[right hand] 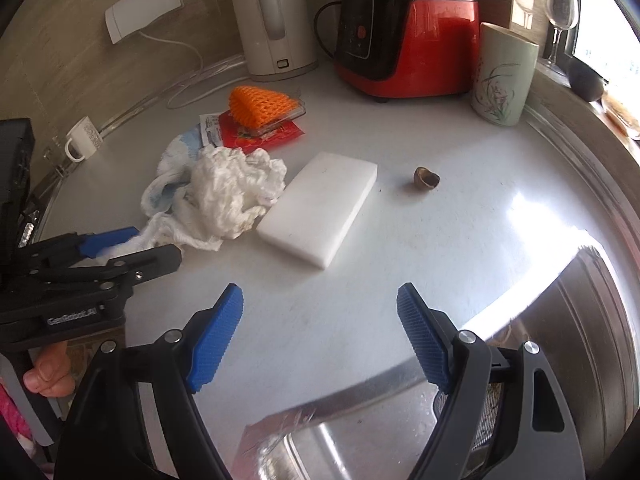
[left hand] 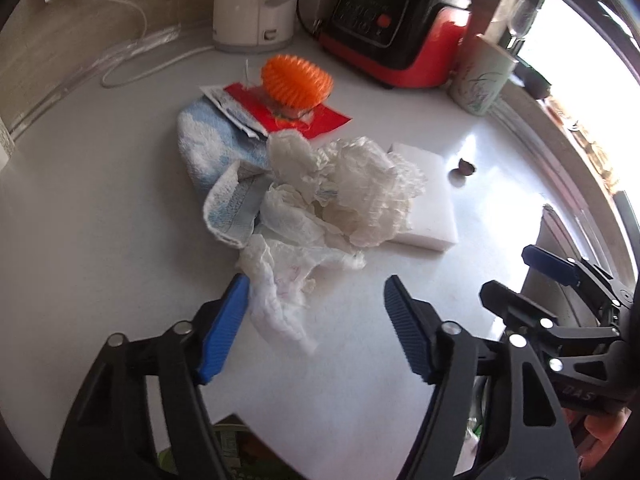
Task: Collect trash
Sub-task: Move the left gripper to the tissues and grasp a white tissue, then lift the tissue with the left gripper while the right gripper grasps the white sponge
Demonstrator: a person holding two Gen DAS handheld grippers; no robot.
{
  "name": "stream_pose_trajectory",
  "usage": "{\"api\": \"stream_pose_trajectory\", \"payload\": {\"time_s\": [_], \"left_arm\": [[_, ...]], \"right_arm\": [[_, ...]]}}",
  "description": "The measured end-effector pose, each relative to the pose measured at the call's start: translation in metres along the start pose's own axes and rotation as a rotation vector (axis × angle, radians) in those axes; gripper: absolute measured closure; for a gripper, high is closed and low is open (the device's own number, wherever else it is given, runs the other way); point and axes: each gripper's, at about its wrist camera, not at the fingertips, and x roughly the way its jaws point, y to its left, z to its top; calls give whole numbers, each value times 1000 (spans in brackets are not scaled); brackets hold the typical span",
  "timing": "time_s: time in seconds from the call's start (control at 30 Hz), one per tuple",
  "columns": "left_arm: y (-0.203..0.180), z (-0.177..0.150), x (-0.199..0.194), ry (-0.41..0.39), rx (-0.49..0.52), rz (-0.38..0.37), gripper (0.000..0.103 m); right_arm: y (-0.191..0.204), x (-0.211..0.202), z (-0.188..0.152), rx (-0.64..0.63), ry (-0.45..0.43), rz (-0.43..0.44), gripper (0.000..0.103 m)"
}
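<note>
The left gripper (left hand: 316, 292) is held with its jaws parted around the near tail of one crumpled tissue wad (left hand: 340, 192), the left pad touching it, nothing clamped. The right gripper (right hand: 320, 300) is spread over bare worktop (right hand: 360, 288), nothing between its pads. Beside the wad, one white sponge block (right hand: 320, 208) and one blue cloth (left hand: 204, 144) are seen; further right, one nutshell (right hand: 426, 178). Toward the back edge, one orange mesh (right hand: 260, 106), one kettle (right hand: 276, 20), one red blender (right hand: 404, 36) and one cup (right hand: 502, 76) are lined up. A steel sink (right hand: 580, 320) is set into the near right corner.
</note>
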Motion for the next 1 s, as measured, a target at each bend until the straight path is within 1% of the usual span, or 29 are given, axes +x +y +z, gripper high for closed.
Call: {"api": "stream_pose_trajectory", "payload": {"time_s": [0.03, 0.07, 0.1, 0.13, 0.17, 0.23, 0.27, 0.47, 0.5, 0.57, 0.63, 0.73, 0.83, 0.9, 1.0], "left_arm": [[1, 2, 6, 14, -7, 5, 46], [2, 3, 11, 26, -11, 9, 55], [4, 5, 16, 38, -14, 16, 60], [5, 6, 19, 45, -18, 21, 69], [8, 7, 21, 51, -29, 24, 80], [16, 11, 24, 59, -61, 14, 92], [19, 13, 23, 59, -78, 3, 93], [33, 15, -1, 18, -112, -8, 96], [35, 14, -9, 3, -113, -7, 96], [35, 12, -21, -21, -110, -4, 96], [36, 7, -34, -45, -103, 10, 96], [40, -1, -52, -74, -96, 34, 96], [48, -10, -68, -87, -116, 35, 96], [54, -16, -77, -99, -136, 34, 96], [61, -23, -88, -113, -151, 38, 96]], "right_arm": [[-2, 1, 1, 0, -1, 4, 24], [-3, 3, 2, 3, -4, 8, 24], [-6, 5, 3, 8, -6, 16, 24], [-7, 7, 4, 12, -6, 22, 24], [-9, 9, 6, 16, -6, 28, 24], [-12, 12, 7, 19, -6, 32, 24], [-13, 14, 8, 20, -6, 33, 24], [-14, 28, 16, 33, 8, 49, 24], [-13, 30, 18, 38, 8, 55, 23], [-10, 34, 21, 44, 4, 56, 16], [-4, 37, 23, 42, -13, 40, 14], [4, 43, 25, 43, -25, 20, 14], [8, 51, 28, 54, -21, 1, 14], [10, 56, 28, 48, -18, -37, 14], [12, 63, 27, 35, -7, -61, 14]]}}
